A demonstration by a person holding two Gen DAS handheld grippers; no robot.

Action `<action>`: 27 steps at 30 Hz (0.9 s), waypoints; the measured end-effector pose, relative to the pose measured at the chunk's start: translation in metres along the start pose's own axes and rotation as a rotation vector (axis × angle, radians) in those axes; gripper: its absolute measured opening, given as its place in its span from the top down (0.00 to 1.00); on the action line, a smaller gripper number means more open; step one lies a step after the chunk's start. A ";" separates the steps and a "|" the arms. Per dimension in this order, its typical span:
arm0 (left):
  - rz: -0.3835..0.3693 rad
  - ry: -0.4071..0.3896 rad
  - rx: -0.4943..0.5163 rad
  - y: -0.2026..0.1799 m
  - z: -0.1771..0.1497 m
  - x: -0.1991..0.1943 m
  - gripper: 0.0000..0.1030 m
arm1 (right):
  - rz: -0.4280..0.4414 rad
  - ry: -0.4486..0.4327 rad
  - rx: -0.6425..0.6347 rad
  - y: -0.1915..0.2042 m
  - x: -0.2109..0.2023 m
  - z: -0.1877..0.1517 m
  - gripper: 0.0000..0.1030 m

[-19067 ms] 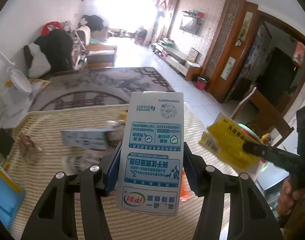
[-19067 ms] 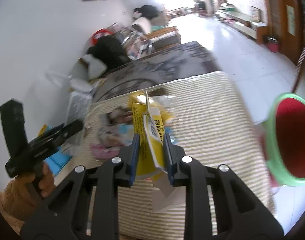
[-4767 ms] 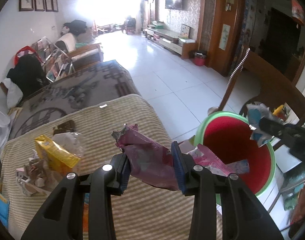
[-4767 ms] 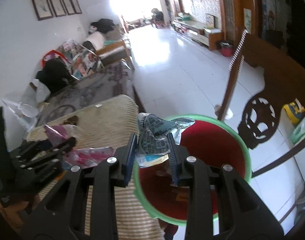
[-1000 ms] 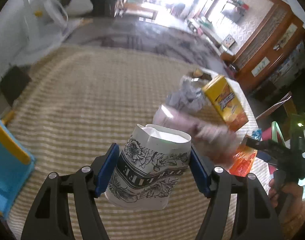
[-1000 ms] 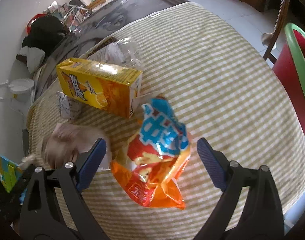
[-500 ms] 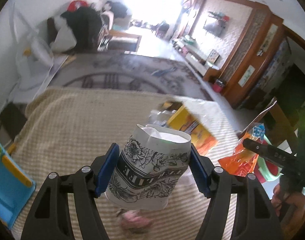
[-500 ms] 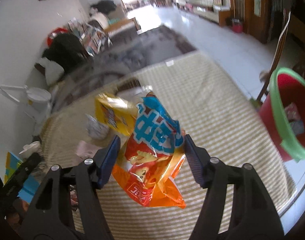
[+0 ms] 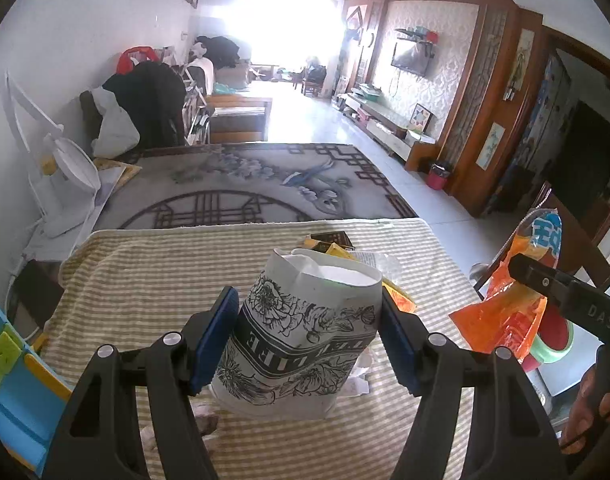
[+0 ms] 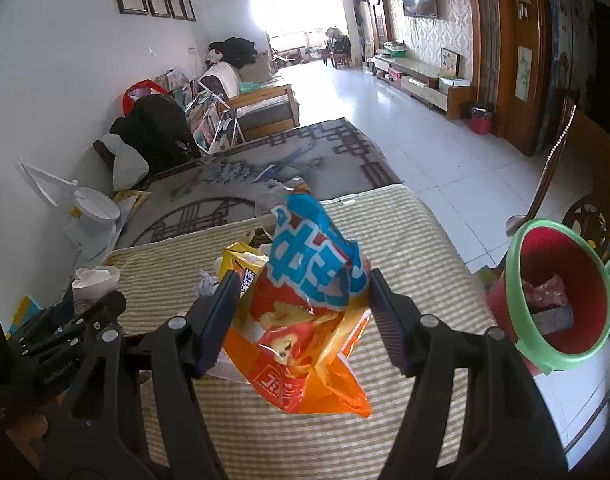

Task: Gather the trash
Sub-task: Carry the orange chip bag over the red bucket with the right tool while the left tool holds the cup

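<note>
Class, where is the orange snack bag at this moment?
The orange snack bag is clamped in the right gripper, lifted above the striped tablecloth; in the right wrist view the red bin stands to its right, beyond the table edge.

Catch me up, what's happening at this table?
A person is clearing trash with two handheld grippers. The left gripper is shut on a crumpled paper cup; the right gripper is shut on an orange snack bag. Both are held above the striped tablecloth. The red bin at the table's right already holds some wrappers.
</note>
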State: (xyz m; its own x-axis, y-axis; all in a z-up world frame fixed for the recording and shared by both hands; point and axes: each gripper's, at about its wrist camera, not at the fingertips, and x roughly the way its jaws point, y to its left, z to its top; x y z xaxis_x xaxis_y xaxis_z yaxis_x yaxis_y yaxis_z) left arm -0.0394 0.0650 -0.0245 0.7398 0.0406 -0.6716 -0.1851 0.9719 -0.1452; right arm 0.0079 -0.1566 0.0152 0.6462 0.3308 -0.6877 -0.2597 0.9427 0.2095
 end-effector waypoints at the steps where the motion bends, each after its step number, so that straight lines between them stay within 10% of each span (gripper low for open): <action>1: 0.003 0.000 0.000 -0.002 0.000 0.000 0.36 | 0.001 0.001 0.001 -0.001 0.000 0.000 0.38; 27: 0.060 0.023 -0.013 -0.113 -0.014 0.013 0.36 | 0.051 0.005 -0.066 -0.097 -0.019 0.013 0.38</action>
State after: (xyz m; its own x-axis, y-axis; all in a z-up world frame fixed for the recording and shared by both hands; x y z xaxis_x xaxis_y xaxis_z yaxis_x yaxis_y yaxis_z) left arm -0.0179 -0.0478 -0.0268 0.7119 0.0934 -0.6960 -0.2375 0.9647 -0.1134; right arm 0.0304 -0.2534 0.0169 0.6270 0.3783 -0.6810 -0.3394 0.9195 0.1983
